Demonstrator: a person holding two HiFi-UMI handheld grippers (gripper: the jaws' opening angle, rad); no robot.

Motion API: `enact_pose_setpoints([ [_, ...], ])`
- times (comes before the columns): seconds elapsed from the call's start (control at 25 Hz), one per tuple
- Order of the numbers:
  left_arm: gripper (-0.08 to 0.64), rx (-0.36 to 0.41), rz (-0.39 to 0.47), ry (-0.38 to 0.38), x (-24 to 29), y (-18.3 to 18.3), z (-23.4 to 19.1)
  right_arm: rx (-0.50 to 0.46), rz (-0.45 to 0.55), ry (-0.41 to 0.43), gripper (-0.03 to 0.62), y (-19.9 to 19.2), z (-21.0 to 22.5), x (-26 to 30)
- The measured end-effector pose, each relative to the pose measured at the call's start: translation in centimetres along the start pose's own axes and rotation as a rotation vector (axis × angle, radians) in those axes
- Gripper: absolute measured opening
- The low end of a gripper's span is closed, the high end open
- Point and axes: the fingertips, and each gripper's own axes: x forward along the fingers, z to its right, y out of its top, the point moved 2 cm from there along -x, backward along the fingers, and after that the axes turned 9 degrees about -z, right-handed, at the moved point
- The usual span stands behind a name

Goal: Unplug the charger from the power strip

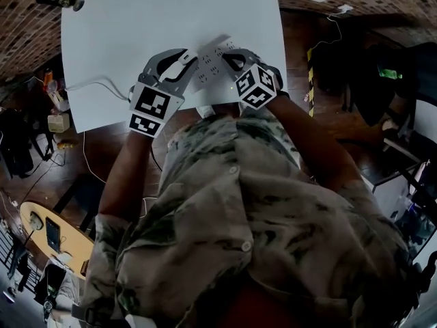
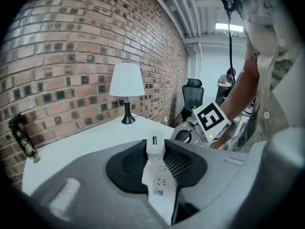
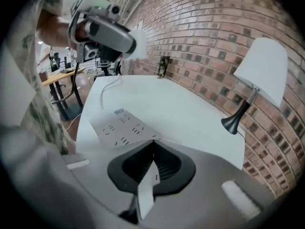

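Note:
A white power strip (image 1: 213,65) lies flat on the white table (image 1: 136,26), and in the right gripper view the power strip (image 3: 121,127) runs into the jaws. My right gripper (image 1: 230,57) (image 3: 151,149) is shut on its near end. My left gripper (image 1: 183,63) (image 2: 155,149) is shut on a white charger (image 2: 155,149) with a USB port at its top. In the right gripper view the charger (image 3: 139,43) hangs in the air well above the strip, clear of the sockets. In the left gripper view the strip is hidden.
A white-shaded lamp on a black foot (image 3: 259,70) (image 2: 126,87) stands by the brick wall. The strip's white cable (image 1: 95,84) trails off the table's left edge. A black object (image 2: 21,135) leans at a far corner. Desks and chairs stand beyond the table.

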Motion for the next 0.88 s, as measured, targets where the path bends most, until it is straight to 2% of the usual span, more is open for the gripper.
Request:
enact_pose_setpoints([
  [0.16, 0.104, -0.023, 0.031, 0.071, -3.2, 0.2, 0.5, 0.035, 0.078, -0.03, 0.028, 0.8, 0.6, -3.8],
  [0.36, 0.104, -0.073, 0.095, 0.171, -7.3, 1.4, 4.4, 0.02, 0.145, 0.049, 0.038, -0.2, -3.3, -9.4],
  [0.48, 0.104, -0.082, 0.112, 0.218, -9.4, 1.9, 8.1, -0.031, 0.195, 0.089, 0.038, -1.6, -6.6, -13.4],
  [0.64, 0.104, -0.11, 0.122, 0.291, -11.5, 2.2, 14.4, -0.076, 0.233, 0.144, 0.038, -6.0, -9.7, -18.5],
  [0.88, 0.104, -0.148, 0.116, 0.376, -12.9, 2.9, 25.9, -0.123, 0.275, 0.146, 0.034, -14.7, -10.5, -25.7],
])
